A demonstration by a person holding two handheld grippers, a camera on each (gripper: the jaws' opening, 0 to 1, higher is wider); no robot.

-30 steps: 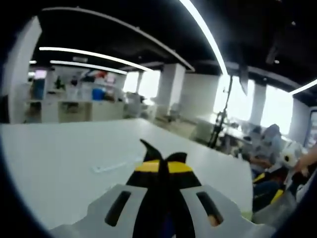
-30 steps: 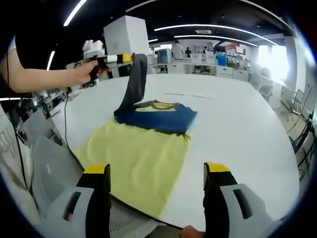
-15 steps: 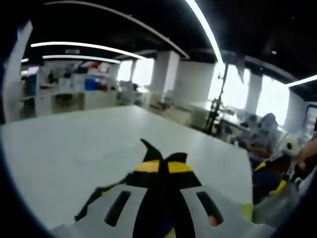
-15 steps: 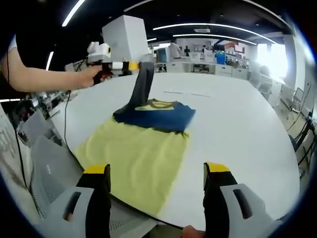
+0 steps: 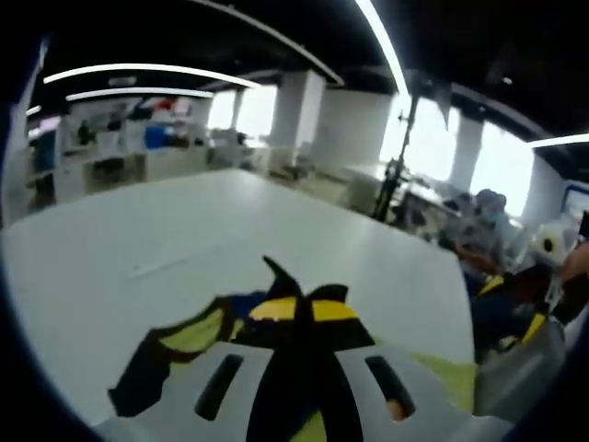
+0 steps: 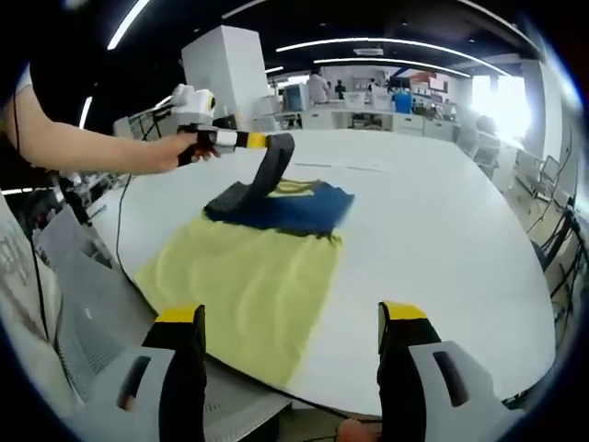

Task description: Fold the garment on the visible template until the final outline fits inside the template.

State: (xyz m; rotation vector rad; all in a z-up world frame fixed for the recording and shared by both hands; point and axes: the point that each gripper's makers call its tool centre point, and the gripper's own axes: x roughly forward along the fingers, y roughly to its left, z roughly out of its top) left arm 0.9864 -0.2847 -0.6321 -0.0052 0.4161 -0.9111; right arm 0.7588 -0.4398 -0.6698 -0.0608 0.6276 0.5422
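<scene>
A dark blue garment point(image 6: 290, 207) with a yellow collar lies partly folded at the far end of a yellow template cloth point(image 6: 244, 281) on the white table point(image 6: 442, 221). A person's hand holds my left gripper point(image 6: 262, 141) over it, shut on a dark flap of the garment that hangs down from the jaws. In the left gripper view my left gripper point(image 5: 299, 308) pinches that dark cloth, with the garment point(image 5: 179, 341) below and the template cloth point(image 5: 446, 378) at right. My right gripper point(image 6: 291, 318) stands open at the table's near edge, with nothing between its fingers.
A grey chair point(image 6: 78, 304) stands at the table's near left edge. Tape marks point(image 6: 345, 168) lie on the far table top. A white pillar point(image 6: 225, 64) and desks stand behind. A tripod stand point(image 5: 391, 180) and seated people are beyond the table.
My left gripper has carried the dark flap to the right and lower, across the garment. The right gripper has stayed open and about in place.
</scene>
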